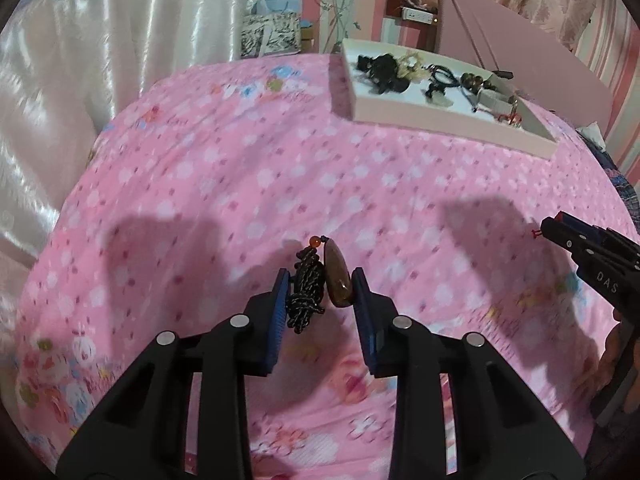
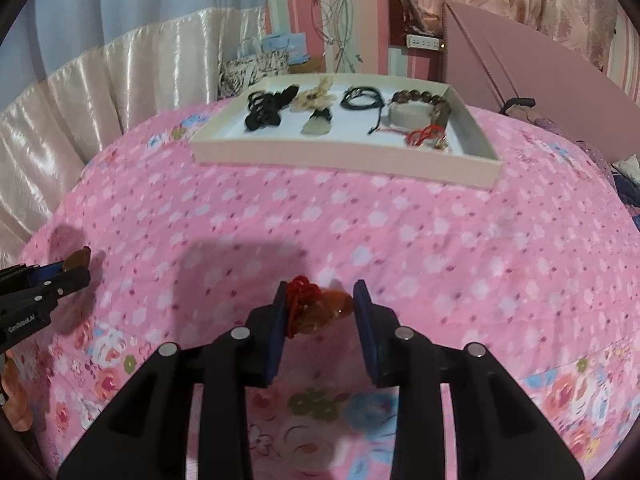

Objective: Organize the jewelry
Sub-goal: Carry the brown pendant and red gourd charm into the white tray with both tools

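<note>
Black tools, two: our left tool (image 1: 320, 296) grips one brown pendant (image 1: 338, 280); right tool (image 2: 320, 308), lettered "DAS", clamps one red-corded charm (image 2: 316, 308). One tray (image 2: 344, 160) on bed.

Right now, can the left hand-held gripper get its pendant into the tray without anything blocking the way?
Probably yes. The left hand-held gripper is shut on the brown pendant, and only bare pink bedspread lies between it and the tray. The tray's near rim is low.

pink floral bedspread (image 1: 240, 184), brown pendant (image 1: 338, 276), red-corded charm (image 2: 308, 304), black grippers
</note>
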Available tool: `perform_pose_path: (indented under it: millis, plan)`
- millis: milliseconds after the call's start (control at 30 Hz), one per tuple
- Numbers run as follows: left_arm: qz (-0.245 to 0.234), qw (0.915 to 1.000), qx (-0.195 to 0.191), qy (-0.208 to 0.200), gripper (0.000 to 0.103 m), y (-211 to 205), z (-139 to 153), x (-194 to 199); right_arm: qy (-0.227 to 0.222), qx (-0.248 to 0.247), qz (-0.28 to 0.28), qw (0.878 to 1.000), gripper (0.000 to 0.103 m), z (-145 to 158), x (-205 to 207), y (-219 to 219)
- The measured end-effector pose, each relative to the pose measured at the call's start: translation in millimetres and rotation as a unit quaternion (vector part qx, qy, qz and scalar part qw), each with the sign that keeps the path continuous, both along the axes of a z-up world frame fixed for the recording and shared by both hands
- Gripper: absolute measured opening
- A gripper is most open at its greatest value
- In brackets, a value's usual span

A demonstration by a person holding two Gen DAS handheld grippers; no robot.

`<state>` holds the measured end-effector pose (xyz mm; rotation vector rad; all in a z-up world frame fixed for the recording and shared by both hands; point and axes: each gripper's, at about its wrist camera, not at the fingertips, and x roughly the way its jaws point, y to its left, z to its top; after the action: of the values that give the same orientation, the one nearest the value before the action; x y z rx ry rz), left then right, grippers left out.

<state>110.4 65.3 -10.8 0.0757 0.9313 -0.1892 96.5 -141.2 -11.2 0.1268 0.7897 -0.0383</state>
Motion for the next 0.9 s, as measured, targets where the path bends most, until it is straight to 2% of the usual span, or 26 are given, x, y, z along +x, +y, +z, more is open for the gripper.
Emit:
perform_pose_path:
  millis: [200, 333, 500, 667, 900]
  plan:
    - [-0.025, 0.9996, -0.012, -0.009, 0.03, -33.5, 35.8, 34.5, -0.032, 0.006, -0.024, 0.999, 0.033, 38.3, 15.1, -34.9]
    - [-0.038, 0.9986, -0.021, -0.031, 0.03, -61.1, 60.3, 64.9, -0.054, 0.007, -0.041, 0.998, 0.033, 63.4, 33.8, -57.9]
    - [-0.048, 0.9972, -0.051, -0.026, 0.03, -91.8, 76.1, 114.5, -0.057, 0.025, -0.054, 0.997, 0.033, 75.6, 71.6, -80.5]
    - [-0.051, 0.9963, -0.064, -0.024, 0.03, -115.0, 71.6, 153.8, -0.044, 0.042, -0.069, 0.996, 0.033, 63.9, 111.1, -92.2]
    - [-0.038, 0.9979, -0.053, -0.005, 0.03, -130.2, 31.1, 190.7, -0.018, 0.066, -0.073, 0.995, 0.032, 29.8, 146.0, -94.1]
